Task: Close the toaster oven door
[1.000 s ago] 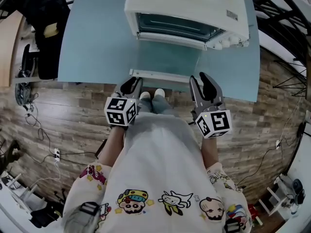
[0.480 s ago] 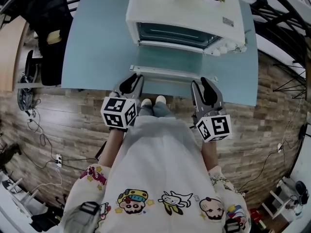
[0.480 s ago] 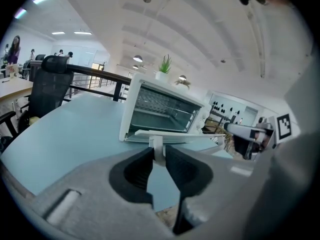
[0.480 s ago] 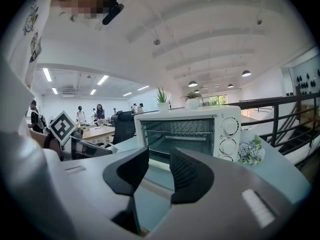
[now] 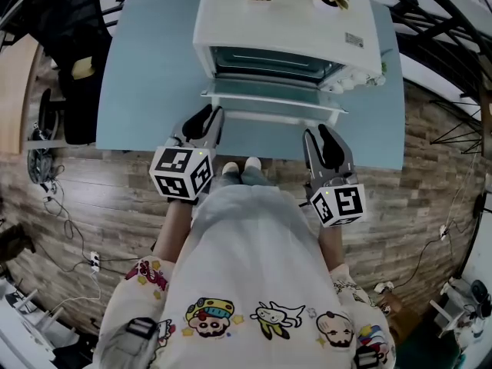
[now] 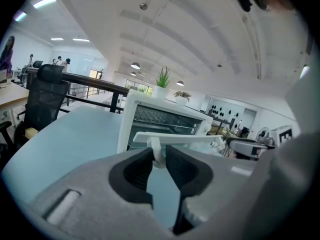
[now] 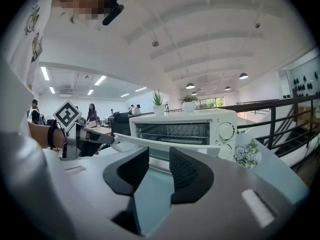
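Toaster oven (image 5: 284, 21) sits on the bench (image 5: 146, 68), door (image 5: 270, 106) half raised; left gripper (image 6: 160, 155) fingers seemingly pinch its handle (image 6: 185, 139), right gripper (image 7: 159, 164) fingers wide, empty; swing it up smoothly along the hinge arc, then press shut

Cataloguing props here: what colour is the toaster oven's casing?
White; the toaster oven shows best in the right gripper view.

A pale blue counter (image 5: 146, 75) stands on the wood-plank floor (image 5: 100, 198). One white toaster oven (image 5: 284, 21) sits on it toward the far edge, and a small bunch of flowers (image 7: 246, 154) lies just beside the oven, on its knob side.
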